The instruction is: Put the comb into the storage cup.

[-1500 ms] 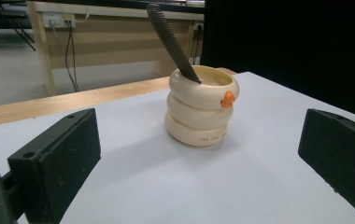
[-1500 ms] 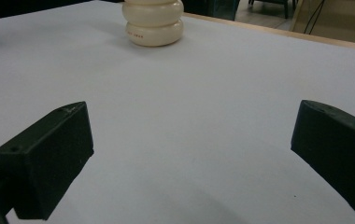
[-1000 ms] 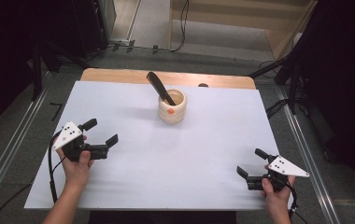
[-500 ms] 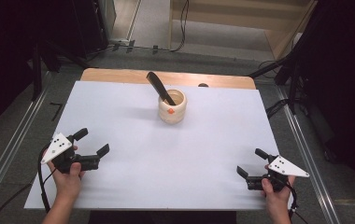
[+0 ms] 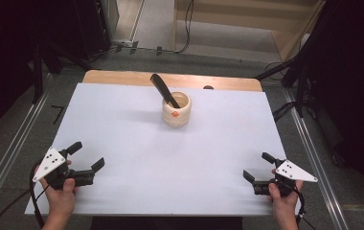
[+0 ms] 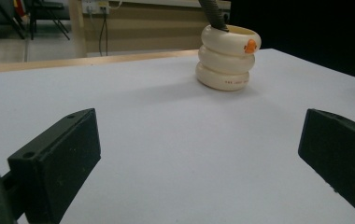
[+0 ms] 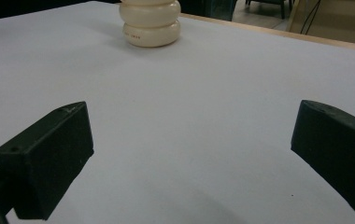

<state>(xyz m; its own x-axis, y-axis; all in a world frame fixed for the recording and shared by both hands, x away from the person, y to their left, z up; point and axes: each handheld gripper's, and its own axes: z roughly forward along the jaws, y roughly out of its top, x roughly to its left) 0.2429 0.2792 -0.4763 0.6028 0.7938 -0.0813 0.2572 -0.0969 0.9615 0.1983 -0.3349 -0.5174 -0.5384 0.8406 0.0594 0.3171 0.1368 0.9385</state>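
We hold the left gripper (image 5: 86, 156) and right gripper (image 5: 257, 166) with jaws spread wide, empty; the ribbed cream cup (image 5: 176, 109), a dark utensil (image 5: 164, 89) standing inside, sits well ahead of both, untouched. Nothing appears begun.

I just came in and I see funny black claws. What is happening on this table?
A person sits at a table covered with a white sheet and holds a hand-held gripper in each hand. The left hand-held gripper and the right hand-held gripper both sit near the front edge, open and holding nothing. Farther back, in the middle, stands a cream ribbed cup with a small orange mark. A dark tool leans out of it. Neither gripper is touching the cup right now.
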